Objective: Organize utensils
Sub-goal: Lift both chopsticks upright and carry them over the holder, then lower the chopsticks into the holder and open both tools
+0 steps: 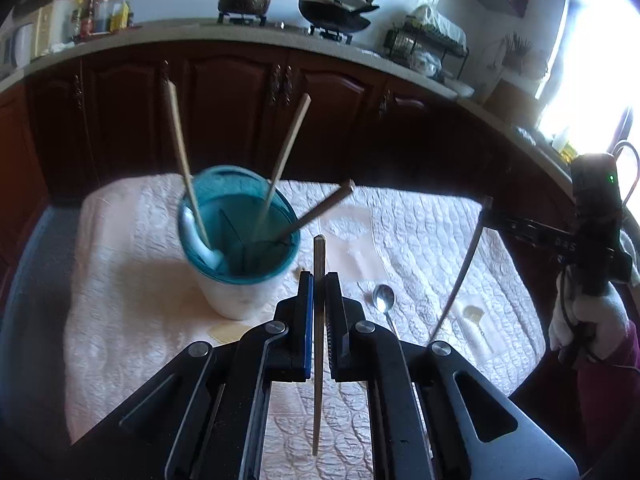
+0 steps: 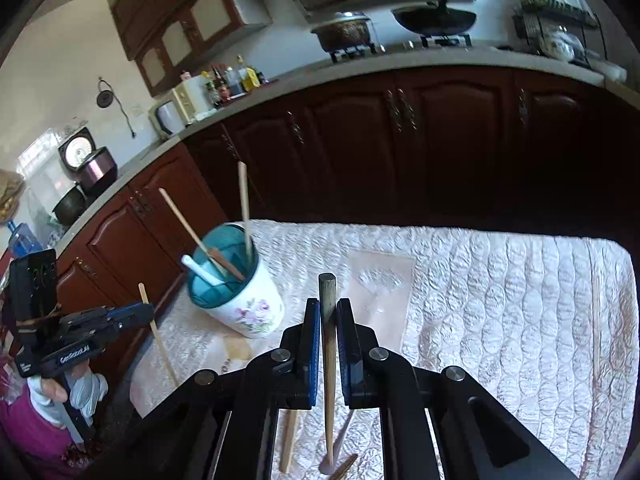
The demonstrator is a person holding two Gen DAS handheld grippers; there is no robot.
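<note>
Teal-lined white floral cup [image 2: 248, 304], pale-pink quilt [image 2: 500, 280]

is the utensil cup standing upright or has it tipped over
Upright. The utensil cup stands on its base on the quilted cloth, teal rim facing up, with chopsticks and a white spoon leaning inside it.

My way into the utensil cup [image 1: 240, 248] is crowded: two pale chopsticks [image 1: 182, 160] lean out left and centre, a dark chopstick [image 1: 320, 210] slants out over the right rim toward me, and a white spoon [image 1: 198, 240] lies against the left wall, so the only gap I see is over the near middle of the mouth. To the right of the cup the quilted cloth [image 1: 420, 232] lies bare up to its far edge, except a metal spoon [image 1: 384, 300] lying just beyond my left gripper [image 1: 319, 292]. My right gripper [image 2: 329, 320] has bare cloth ahead and to its right, with the cup standing off to its left.
</note>
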